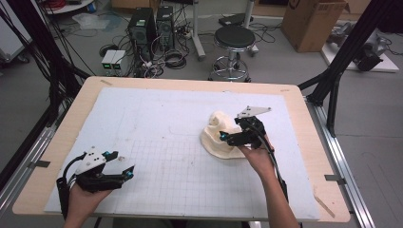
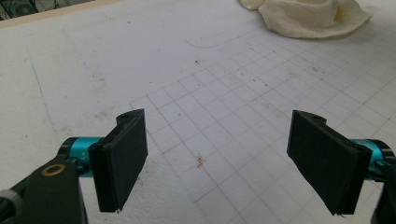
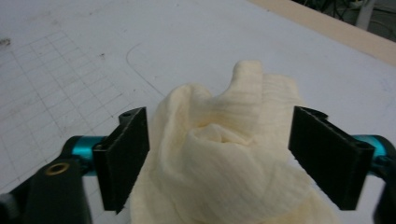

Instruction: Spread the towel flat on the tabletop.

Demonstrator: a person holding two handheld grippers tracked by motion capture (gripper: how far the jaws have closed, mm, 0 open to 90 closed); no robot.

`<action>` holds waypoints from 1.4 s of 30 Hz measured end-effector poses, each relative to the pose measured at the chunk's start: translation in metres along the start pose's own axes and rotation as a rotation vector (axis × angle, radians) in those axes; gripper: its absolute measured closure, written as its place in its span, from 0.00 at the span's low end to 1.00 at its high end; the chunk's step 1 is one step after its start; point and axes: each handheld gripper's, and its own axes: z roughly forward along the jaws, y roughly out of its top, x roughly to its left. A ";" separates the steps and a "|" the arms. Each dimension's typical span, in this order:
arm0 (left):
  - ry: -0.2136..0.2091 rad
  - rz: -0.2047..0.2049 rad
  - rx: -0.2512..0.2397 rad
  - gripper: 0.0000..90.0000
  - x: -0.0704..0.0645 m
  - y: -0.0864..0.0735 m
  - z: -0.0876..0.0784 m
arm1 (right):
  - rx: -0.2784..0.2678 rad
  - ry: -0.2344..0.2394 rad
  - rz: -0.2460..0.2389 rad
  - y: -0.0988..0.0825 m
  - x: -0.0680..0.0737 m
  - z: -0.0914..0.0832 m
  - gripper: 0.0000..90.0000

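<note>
Floor: stool [image 1: 234, 38] high view | cloth [image 3: 224, 158] weave right gripper view

Cream ribbed cloth [image 3: 224, 158], white mat [image 1: 157, 123] with grey grid lines, pale wood table [image 1: 71, 118], black jaws, teal fittings.

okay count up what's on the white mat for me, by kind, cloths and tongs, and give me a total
Cream cloth, crumpled in a heap: 1
Tongs: 2, the left tongs standing open over bare mat, the right tongs open around the cloth
Total: 3
</note>
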 end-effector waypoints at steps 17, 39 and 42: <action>0.004 -0.007 0.001 0.23 0.002 -0.002 -0.001 | 0.180 -0.013 -0.017 -0.018 -0.003 0.057 0.65; 0.008 -0.017 -0.006 0.23 0.004 -0.002 -0.004 | 0.057 0.026 -0.025 0.008 0.007 0.017 0.86; 0.008 -0.015 -0.006 0.23 0.004 -0.002 -0.004 | 0.025 0.040 -0.038 0.017 0.016 0.010 0.86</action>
